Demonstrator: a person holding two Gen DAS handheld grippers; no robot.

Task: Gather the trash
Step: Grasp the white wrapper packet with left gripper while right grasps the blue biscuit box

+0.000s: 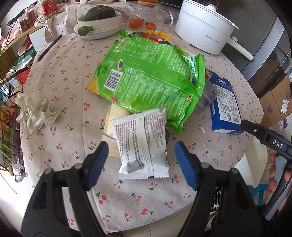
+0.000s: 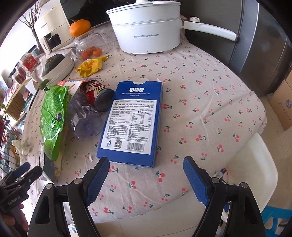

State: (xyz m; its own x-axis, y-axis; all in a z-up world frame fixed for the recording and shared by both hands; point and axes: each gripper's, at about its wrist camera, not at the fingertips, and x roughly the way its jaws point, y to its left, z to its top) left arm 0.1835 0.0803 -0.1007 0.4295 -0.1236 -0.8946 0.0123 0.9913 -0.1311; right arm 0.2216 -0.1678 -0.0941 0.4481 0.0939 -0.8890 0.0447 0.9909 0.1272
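My left gripper (image 1: 141,147) is open, its blue pads either side of a white snack wrapper (image 1: 142,144) lying flat on the cherry-print tablecloth. Behind it lies a big green snack bag (image 1: 151,78), a clear plastic bottle (image 1: 208,98) and a blue carton (image 1: 224,104). A crumpled tissue (image 1: 34,113) lies at the left. My right gripper (image 2: 146,164) is open and empty, just in front of the blue carton (image 2: 133,122). The bottle (image 2: 84,116), a red can (image 2: 98,94), the green bag (image 2: 54,118) and a yellow wrapper (image 2: 90,66) lie to its left.
A white electric pot (image 2: 146,31) stands at the back of the round table (image 2: 209,109). A bowl with a dark squash (image 1: 101,18), a glass jar with oranges (image 1: 146,16) and a pen (image 1: 49,48) are at the back. A white chair (image 2: 255,164) is at the right edge.
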